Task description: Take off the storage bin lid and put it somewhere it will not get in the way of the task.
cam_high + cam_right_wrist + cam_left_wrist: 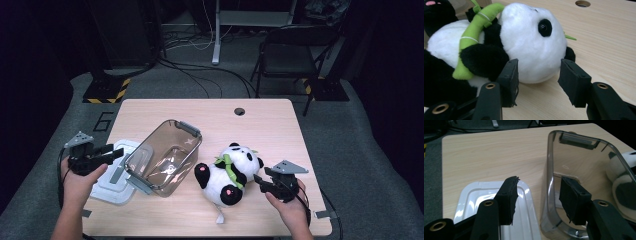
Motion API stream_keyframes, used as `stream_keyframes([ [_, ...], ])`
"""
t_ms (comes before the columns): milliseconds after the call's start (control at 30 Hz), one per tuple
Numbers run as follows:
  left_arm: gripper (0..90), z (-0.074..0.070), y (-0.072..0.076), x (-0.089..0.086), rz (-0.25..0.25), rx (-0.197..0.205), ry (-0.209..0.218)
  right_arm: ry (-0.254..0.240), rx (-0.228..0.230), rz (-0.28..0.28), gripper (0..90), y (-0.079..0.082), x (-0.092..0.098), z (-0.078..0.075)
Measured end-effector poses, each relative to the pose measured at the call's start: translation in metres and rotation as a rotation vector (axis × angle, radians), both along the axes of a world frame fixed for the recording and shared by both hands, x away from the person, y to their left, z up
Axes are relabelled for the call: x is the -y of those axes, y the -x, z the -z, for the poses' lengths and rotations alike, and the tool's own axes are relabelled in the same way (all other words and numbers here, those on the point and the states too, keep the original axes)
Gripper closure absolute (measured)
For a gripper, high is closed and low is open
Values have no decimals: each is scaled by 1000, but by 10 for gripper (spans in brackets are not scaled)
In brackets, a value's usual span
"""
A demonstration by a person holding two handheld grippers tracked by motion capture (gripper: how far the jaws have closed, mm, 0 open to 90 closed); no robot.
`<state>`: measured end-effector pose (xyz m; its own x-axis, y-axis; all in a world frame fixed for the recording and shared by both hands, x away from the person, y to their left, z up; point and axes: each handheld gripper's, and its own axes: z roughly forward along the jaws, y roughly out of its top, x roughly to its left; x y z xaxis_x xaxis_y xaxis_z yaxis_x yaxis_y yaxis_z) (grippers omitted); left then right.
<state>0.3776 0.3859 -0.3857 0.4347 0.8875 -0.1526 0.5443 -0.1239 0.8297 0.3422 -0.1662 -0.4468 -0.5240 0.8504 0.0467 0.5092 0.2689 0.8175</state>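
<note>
Because the right gripper (260, 181) stood part open with nothing between its pads, it had no hold on the toy panda (229, 174) just in front of it. In the right gripper view the panda's round white head (534, 45) sat past the jaw tips, apart from them. The soft head could squash and slip out if the jaws closed on it, or the tips could push the panda away across the table (265, 130). The left gripper (118, 154) was part open too and held nothing. In the left gripper view one jaw hung over the white lid (474, 202) and the other sat by the near wall of the clear box (579, 167). That jaw could bump the box and knock it into the panda, since the two lay near each other. Counting them: two grippers, one panda holding one green bamboo stick (474, 35), one lid, one box, and one small round hole (239, 111) at the far side of the table.
</note>
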Motion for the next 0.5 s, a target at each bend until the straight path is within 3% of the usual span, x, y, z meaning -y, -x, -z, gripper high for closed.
stream_keyframes([
  [333, 524, 25, -14, 18, 49, -73, -41, -21, 15, -40, 494, 3, -6, -8],
  [500, 612, 33, -16, 20, 68, -100, -40, -46, 28, -81, 498, 4, -11, -11],
])
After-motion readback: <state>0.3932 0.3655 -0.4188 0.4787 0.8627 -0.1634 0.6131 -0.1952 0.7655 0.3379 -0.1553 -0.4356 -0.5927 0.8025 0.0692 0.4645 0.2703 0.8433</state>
